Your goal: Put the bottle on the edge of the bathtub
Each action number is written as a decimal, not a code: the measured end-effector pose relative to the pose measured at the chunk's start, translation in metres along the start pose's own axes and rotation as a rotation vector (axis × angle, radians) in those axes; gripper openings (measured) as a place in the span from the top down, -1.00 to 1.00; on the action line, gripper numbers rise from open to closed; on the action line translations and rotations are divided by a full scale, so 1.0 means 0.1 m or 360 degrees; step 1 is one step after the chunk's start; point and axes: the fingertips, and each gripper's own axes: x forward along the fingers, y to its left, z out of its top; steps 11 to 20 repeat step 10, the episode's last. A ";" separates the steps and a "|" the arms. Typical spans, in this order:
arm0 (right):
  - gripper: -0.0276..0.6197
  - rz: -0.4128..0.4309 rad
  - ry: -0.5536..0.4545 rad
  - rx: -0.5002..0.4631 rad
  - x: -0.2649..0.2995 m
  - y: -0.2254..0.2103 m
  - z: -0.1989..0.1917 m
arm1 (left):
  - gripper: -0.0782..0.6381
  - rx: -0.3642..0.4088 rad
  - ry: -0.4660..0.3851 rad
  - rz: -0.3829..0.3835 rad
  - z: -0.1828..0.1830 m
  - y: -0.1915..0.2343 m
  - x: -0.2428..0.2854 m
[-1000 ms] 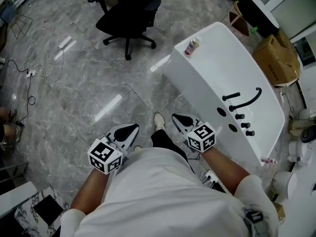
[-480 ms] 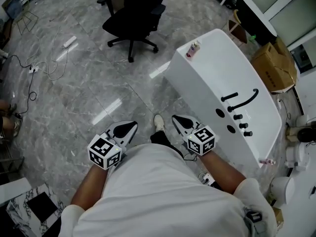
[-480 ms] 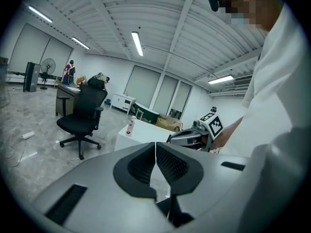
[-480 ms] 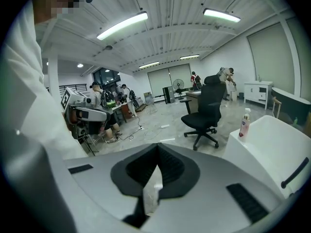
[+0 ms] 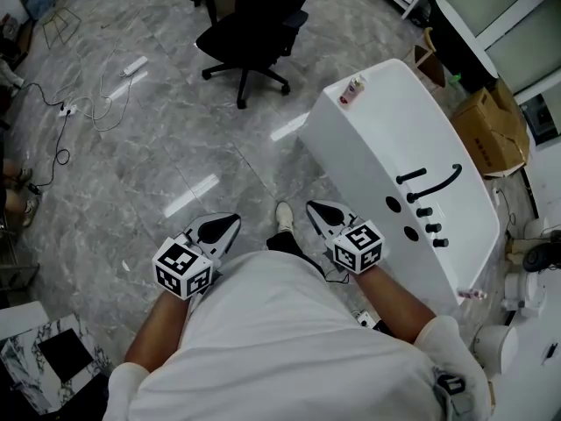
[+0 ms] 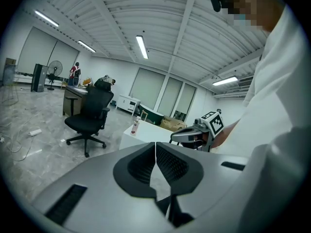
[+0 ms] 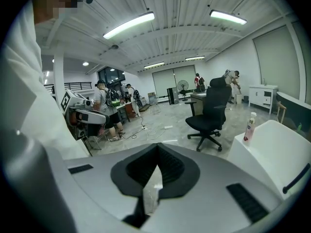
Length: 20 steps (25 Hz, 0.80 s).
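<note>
A small pale bottle (image 5: 353,89) with a pink label stands upright on the far corner of the white bathtub's rim (image 5: 326,103). It also shows in the left gripper view as the bottle (image 6: 136,125) and in the right gripper view as the bottle (image 7: 250,126). My left gripper (image 5: 226,225) and right gripper (image 5: 317,211) are held low by the person's waist, well short of the tub's far end. Each is shut with nothing between its jaws, as the left gripper (image 6: 155,152) and right gripper (image 7: 157,154) show in their own views.
A black office chair (image 5: 254,33) stands on the marble floor beyond the tub. Cables and a power strip (image 5: 131,64) lie at the far left. A black faucet (image 5: 434,182) sits on the tub's deck, with a cardboard box (image 5: 495,121) beyond. Several people stand far off (image 7: 104,106).
The head view has swung a little, so tub and chair sit slightly further right and lower in the picture. Both grippers stay by the waist, shut. The bottle has not moved.
</note>
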 end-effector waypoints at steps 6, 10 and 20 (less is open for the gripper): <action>0.89 0.0017 0.0009 -0.0024 -0.01 0.09 -0.01 | 0.72 -0.0004 0.0005 0.0004 -0.04 -0.04 -0.06; 0.89 0.0023 0.0007 -0.0025 0.02 0.08 -0.03 | 0.72 -0.0007 0.0008 0.0007 -0.07 -0.04 -0.06; 0.89 0.0023 0.0007 -0.0025 0.02 0.08 -0.03 | 0.72 -0.0007 0.0008 0.0007 -0.07 -0.04 -0.06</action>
